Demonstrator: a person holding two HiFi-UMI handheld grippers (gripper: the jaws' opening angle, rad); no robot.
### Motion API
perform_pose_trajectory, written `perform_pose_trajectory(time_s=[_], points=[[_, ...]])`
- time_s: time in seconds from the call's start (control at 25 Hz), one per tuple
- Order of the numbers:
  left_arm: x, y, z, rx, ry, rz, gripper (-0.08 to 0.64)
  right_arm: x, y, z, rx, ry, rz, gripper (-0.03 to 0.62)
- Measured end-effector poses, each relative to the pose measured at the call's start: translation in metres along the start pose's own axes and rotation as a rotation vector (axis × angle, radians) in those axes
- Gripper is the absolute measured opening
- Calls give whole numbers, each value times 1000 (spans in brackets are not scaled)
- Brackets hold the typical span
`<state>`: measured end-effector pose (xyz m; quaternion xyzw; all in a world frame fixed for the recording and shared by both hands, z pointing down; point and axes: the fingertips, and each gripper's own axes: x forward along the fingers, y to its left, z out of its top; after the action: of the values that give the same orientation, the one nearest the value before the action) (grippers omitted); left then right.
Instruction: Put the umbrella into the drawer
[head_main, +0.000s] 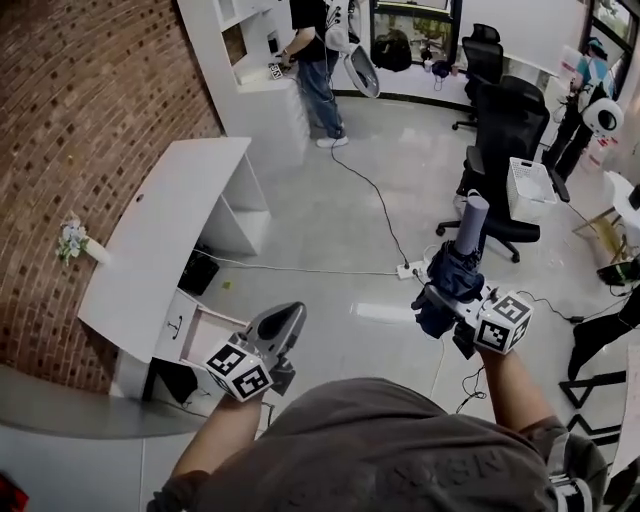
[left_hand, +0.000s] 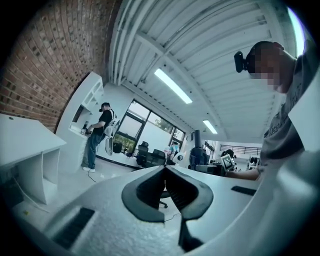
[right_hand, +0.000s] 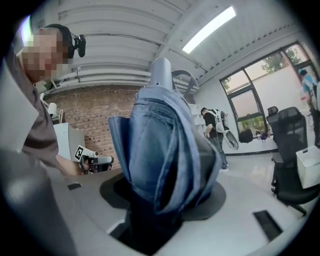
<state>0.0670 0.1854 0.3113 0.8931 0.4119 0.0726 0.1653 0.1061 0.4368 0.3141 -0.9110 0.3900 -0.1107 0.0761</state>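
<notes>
Brick-walled office; white worktop (head_main: 170, 230) at left, its drawer (head_main: 212, 338) apparently pulled out below. Right claw (head_main: 447, 298) clamps the folded blue umbrella (head_main: 462, 255) upright in mid-air, well apart from the drawer, likely for carrying. Left claw (head_main: 288, 322) closed, empty, near the drawer.

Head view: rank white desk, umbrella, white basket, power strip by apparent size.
1. white desk
2. umbrella, though it is nearest the camera, so its true rank is unsure
3. white basket
4. power strip
</notes>
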Motion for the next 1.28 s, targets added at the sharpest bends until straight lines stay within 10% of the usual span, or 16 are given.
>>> perform_pose_trajectory(time_s=[0.36, 1.0, 1.28], points=[[66, 32, 5, -23, 65, 65, 0, 24, -71, 0, 54, 0, 35, 233], [107, 137, 43, 27, 81, -219, 0, 84, -66, 17, 69, -46, -202, 233], [93, 189, 46, 40, 91, -202, 0, 123, -68, 13, 128, -56, -220, 233]])
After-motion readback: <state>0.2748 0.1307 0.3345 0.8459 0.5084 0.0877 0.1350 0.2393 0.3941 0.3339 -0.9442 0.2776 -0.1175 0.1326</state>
